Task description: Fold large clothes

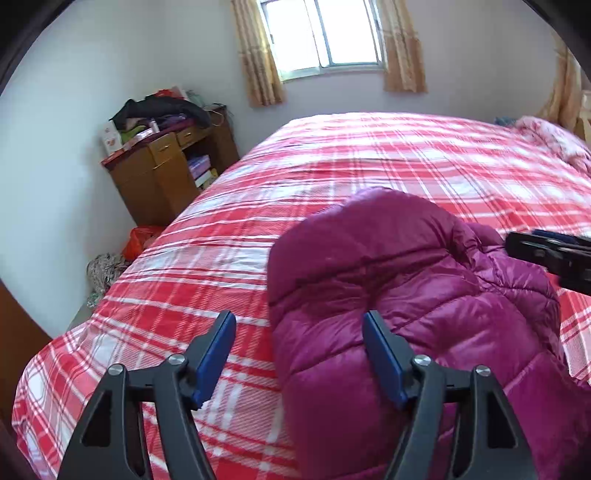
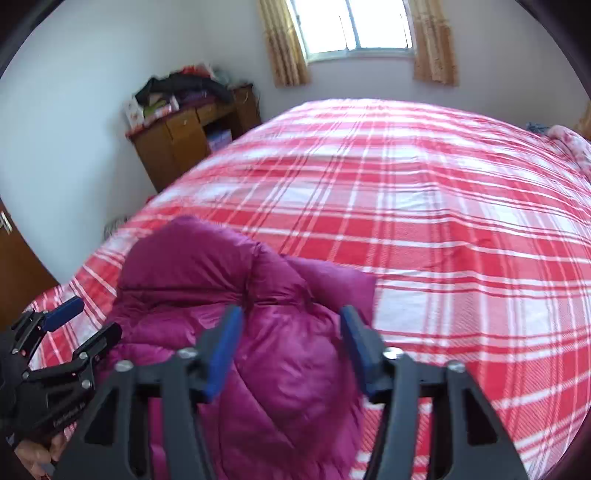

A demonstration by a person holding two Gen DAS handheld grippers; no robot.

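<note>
A magenta puffer jacket (image 1: 388,280) lies bunched on the near part of the red and white plaid bed (image 1: 369,166); it also shows in the right wrist view (image 2: 236,288). My left gripper (image 1: 299,325) is open and empty, its right finger over the jacket's left edge. My right gripper (image 2: 291,317) is open and empty, just above the jacket's right half. The left gripper (image 2: 92,317) shows at the left of the right wrist view, and the right gripper (image 1: 546,251) at the right edge of the left wrist view.
A wooden cabinet (image 1: 166,177) piled with clothes and boxes stands in the far left corner. A red bag (image 1: 138,238) and a patterned cloth (image 1: 105,271) lie on the floor beside the bed. A pink blanket (image 1: 550,136) lies at the bed's far right. A curtained window (image 1: 325,33) faces me.
</note>
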